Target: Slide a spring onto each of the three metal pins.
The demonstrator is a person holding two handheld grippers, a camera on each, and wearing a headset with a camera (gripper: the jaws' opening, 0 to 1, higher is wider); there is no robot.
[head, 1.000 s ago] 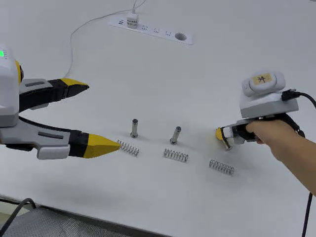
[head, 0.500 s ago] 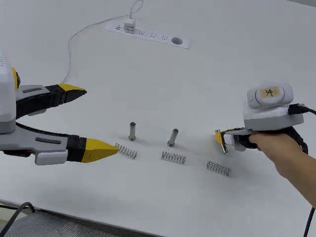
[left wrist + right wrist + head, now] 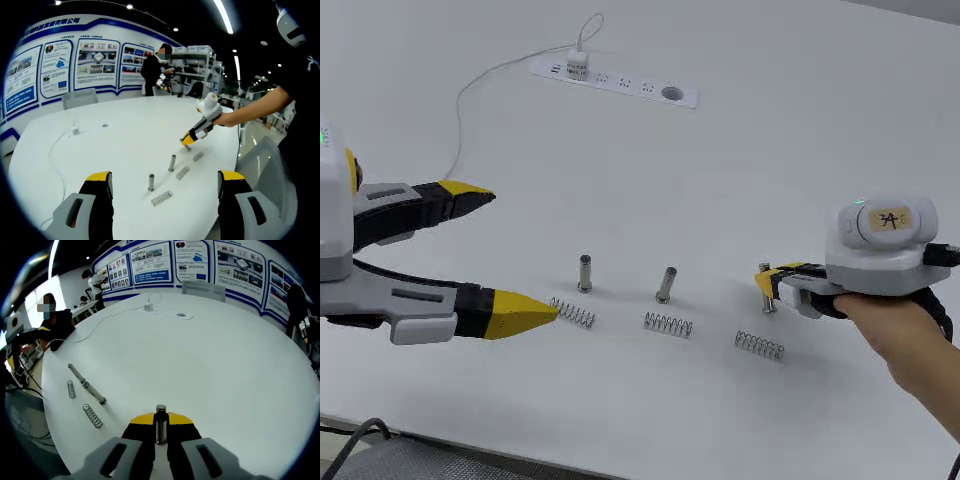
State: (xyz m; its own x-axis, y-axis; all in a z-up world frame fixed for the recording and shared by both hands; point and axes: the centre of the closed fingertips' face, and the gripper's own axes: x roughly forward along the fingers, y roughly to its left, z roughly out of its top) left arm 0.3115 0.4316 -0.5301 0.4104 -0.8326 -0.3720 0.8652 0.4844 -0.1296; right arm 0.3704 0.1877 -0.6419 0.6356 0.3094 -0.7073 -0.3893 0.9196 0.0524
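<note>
Just right of the middle upright silver metal pin (image 3: pixel 666 284), the right yellow-tipped gripper (image 3: pixel 770 282) has its claw pinched on the third short steel pin (image 3: pixel 766 290), holding it roughly upright; can't tell if its base touches the white table (image 3: pixel 740 170). Left of the middle pin stands the other silver pin (image 3: pixel 585 272), upright and free. All the small coiled wire springs lie flat on the table, on the person's side of the middle pin: the centre spring (image 3: pixel 667 324) just in front of it, the left spring (image 3: pixel 572 313) off to its front-left, the right spring (image 3: pixel 759 346) to its front-right, near the held pin. So progress-wise I'd call it basically zero: no spring is on any pin yet, all three left to do, and my guess is the held pin gets its spring first. The left yellow-tipped gripper (image 3: pixel 520 253) hovers well left of the middle pin, claw spread wide, nothing in it, lower tip just beside the left spring.
</note>
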